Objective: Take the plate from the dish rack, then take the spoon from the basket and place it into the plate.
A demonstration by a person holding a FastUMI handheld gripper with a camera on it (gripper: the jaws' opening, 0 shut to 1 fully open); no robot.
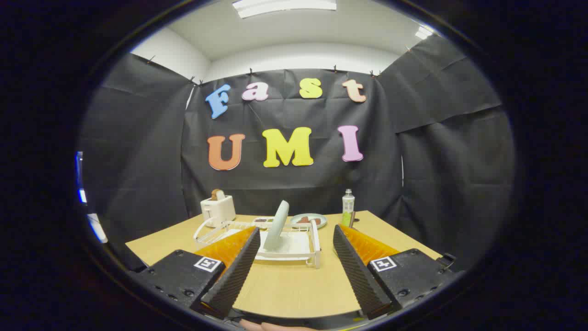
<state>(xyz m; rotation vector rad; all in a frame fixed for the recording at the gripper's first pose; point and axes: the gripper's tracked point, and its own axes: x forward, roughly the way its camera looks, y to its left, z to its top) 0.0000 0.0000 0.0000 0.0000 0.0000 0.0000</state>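
1. The booth's black cloth wall (294,151) stands behind everything, with a white ceiling and a lit ceiling light (285,6) above it.
2. The wooden counter (289,285) runs from the near foreground back to the wall and carries every item in the scene.
3. The gripper (295,234) hovers low over the near part of the counter with its fingers spread wide apart and nothing between them; bare wood shows in the gap, so it is released.
4. The white dish rack (294,248) sits on the counter just ahead of the fingers, roughly centred on the gap, with its wire side reaching off behind the left finger.
5. The plate (278,225) stands on edge in the dish rack, tilted a little, pale and seen nearly edge-on, just beyond the left finger's tip and not touched by either finger.
6. A white toaster (218,209) stands farther back on the counter, beyond the rack's left end, with a brown slice sticking up from its slot.
7. A second, flat plate (308,220) lies behind the rack near the wall, with something reddish-brown on it that is too small to identify.
8. A small bottle (348,205) with a white cap and green label stands upright just right of that flat plate, beyond the right finger.
9. A small shallow tray (262,221) with dark items sits behind the rack, left of the standing plate; its contents cannot be told.
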